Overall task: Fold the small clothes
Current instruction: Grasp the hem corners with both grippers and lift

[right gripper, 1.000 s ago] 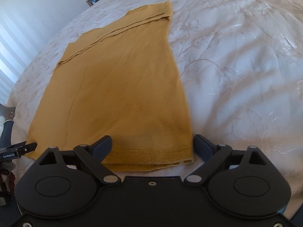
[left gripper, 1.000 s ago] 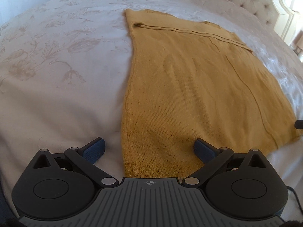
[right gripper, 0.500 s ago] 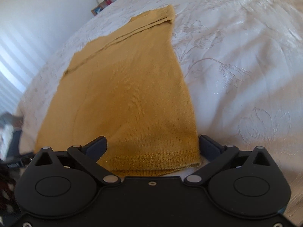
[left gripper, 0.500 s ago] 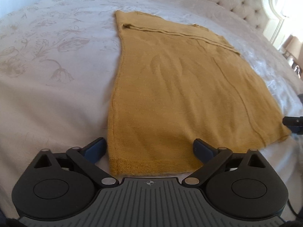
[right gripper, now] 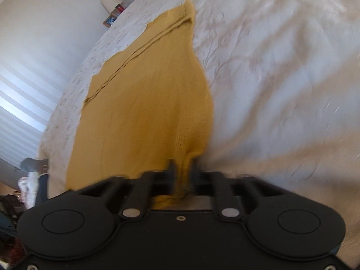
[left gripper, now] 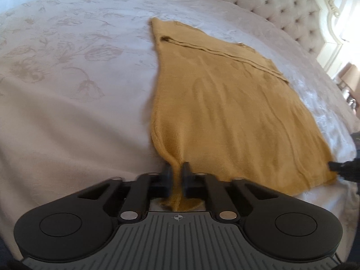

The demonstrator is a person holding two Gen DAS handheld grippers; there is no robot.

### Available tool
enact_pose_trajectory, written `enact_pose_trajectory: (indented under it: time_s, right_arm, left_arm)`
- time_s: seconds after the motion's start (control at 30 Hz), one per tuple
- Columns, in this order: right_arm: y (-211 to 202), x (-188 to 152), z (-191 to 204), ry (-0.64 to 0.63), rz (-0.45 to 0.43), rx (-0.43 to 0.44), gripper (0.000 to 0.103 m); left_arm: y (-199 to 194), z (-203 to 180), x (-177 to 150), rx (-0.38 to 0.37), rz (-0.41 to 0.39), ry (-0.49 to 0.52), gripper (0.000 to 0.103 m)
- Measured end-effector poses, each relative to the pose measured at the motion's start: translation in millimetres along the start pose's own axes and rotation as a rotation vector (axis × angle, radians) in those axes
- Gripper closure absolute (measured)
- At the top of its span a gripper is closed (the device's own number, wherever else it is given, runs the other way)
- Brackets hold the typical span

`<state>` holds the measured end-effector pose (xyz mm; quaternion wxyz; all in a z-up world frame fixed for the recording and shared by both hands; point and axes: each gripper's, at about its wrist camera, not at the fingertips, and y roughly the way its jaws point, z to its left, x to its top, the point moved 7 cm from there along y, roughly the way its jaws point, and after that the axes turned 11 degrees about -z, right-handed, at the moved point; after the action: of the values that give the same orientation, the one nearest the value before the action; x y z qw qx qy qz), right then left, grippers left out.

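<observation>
A mustard-yellow knit garment lies spread flat on a white bed; it also fills the middle of the right wrist view. My left gripper is shut on the garment's near left hem corner, and the cloth bunches up between the pads. My right gripper is shut on the near right hem corner, with the fabric pulled into a ridge there. The right gripper's tip shows at the right edge of the left wrist view. A folded band runs across the garment's far end.
The white floral bedspread stretches to the left of the garment and to its right. A tufted headboard stands at the far right. A nightstand with a lamp and frames stands beyond the bed. Striped window blinds are at left.
Both grippers have gone from wide open around the hem corners to shut on them. The cloth at each corner is now pinched and drawn up. The right view is motion-blurred.
</observation>
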<state>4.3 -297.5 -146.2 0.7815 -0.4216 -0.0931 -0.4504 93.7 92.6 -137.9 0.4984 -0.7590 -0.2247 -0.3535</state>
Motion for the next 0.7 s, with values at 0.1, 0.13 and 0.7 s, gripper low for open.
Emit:
enact_pose_trajectory:
  time_s: [0.1,0.13,0.7]
  right_arm:
    - [-3.9,1.4,11.0,-0.07,-0.021,-0.007,0.085]
    - [-6.9,3.8,15.4,-0.072,-0.034,0.01,0.085]
    - [-27.4,45.6,40.1,-0.025,-0.173,0.117,0.085]
  left_arm:
    - [-4.8,-7.3,2.9,-0.017,-0.028,0.015,0.097]
    - [-7.4,-9.2,5.0,-0.021,-0.04,0.019,0.097]
    - [-26.8,-9.7,60.2,-0.061,-0.195,-0.121,0.098]
